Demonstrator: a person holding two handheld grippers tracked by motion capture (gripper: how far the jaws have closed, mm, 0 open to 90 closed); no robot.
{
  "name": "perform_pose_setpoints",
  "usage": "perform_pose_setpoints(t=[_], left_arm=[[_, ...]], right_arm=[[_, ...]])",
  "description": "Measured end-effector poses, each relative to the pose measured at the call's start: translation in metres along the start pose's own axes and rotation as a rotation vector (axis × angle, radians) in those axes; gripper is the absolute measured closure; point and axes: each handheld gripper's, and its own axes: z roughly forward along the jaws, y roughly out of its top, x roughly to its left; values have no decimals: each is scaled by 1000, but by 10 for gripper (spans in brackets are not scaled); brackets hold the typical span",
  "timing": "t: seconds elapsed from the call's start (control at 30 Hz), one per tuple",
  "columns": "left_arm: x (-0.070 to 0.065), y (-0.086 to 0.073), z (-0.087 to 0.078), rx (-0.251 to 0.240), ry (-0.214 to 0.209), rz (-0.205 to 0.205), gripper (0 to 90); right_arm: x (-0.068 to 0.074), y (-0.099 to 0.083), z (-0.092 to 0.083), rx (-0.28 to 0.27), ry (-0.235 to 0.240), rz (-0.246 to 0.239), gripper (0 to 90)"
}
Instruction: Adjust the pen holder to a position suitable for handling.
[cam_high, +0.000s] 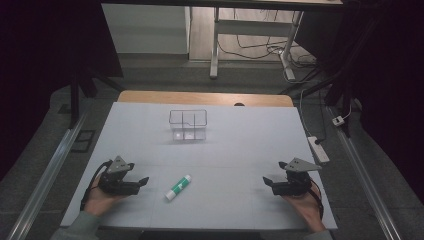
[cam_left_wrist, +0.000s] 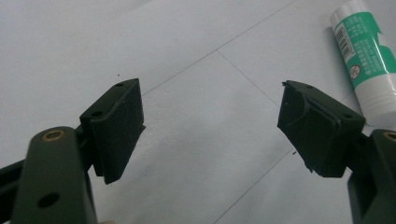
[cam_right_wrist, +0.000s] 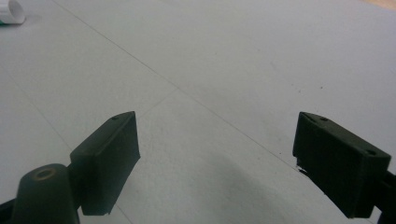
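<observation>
Two hands are coming in at the near edge of the white table (cam_high: 235, 145), each one holding a gripper low over the surface. On the person's left, the left gripper (cam_high: 143, 181) is sitting with its jaws spread wide and nothing between them — its own view is showing bare white table in the gap (cam_left_wrist: 210, 121). The right gripper (cam_high: 267, 181) is likewise standing wide, its jaws gaping over bare table in its own view (cam_right_wrist: 215, 154), and gripping nothing.

A glue stick (cam_high: 178, 187), white with a green label, is lying on its side on the table, slanted. Taking that glue stick as the landmark: the left gripper is just beside it on the left, its jaws pointing toward it without touching, and in the left gripper view the stick (cam_left_wrist: 366, 60) is lying past the right-hand jaw. The right gripper is lying well apart from the glue stick, on its other side, also pointing inward; in its view an end of the stick (cam_right_wrist: 10, 11) is peeking in at the top left corner.

Farther back from the glue stick — toward the far side of the table — a clear plastic box (cam_high: 188, 124) with compartments is standing upright.
</observation>
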Motion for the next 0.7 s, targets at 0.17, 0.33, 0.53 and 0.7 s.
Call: perform_pose_setpoints(t=[0.17,0.33,0.53,0.7], left_arm=[[1,-1,0,2,4,-2,221],[1,-1,-1,2,9,-5,222],[2,-2,-2,4,11,-9,221],[1,-1,-3,-2,17,-6,224]], right_arm=[[-2,-1,1,-3,3,6,140],[-3,-1,4,-3,5,12,143],[-2,-1,5,5,7,11,145],[-2,-1,6,8,5,10,145]])
